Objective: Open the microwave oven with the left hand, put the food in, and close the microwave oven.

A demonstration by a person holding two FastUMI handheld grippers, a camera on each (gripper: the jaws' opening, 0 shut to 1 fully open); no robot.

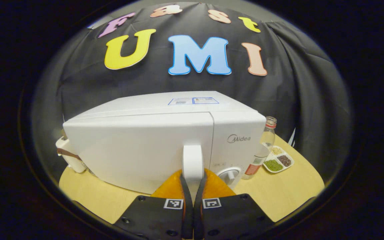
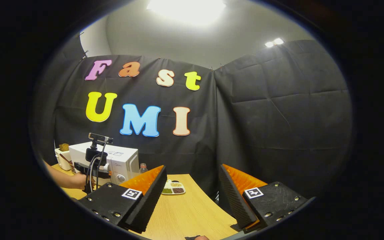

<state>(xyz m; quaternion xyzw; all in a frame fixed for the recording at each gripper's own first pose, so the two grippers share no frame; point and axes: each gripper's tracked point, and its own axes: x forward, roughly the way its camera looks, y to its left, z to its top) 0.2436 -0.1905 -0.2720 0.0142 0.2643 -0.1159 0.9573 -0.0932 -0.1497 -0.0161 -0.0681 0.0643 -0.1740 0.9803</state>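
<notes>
A white microwave oven (image 1: 138, 146) stands on the wooden table right in front of my left gripper (image 1: 193, 178). Its fingers (image 1: 185, 193) are shut on the lower end of the door's white upright handle (image 1: 192, 158). The door looks closed or barely ajar; I cannot tell which. In the right gripper view the microwave (image 2: 120, 160) sits far off at the left, with a hand (image 2: 75, 181) holding the left gripper (image 2: 93, 165) against its front. My right gripper (image 2: 192, 196) hangs over the table's right part, open, with nothing between its fingers.
A divided white dish of grains (image 1: 278, 160) (image 2: 173, 188) and a clear bottle (image 1: 267, 140) (image 2: 142, 167) stand right of the microwave. A white container with a brown strap (image 1: 68, 156) (image 2: 63, 155) sits to its left. Bare tabletop (image 2: 185, 213) lies below my right gripper.
</notes>
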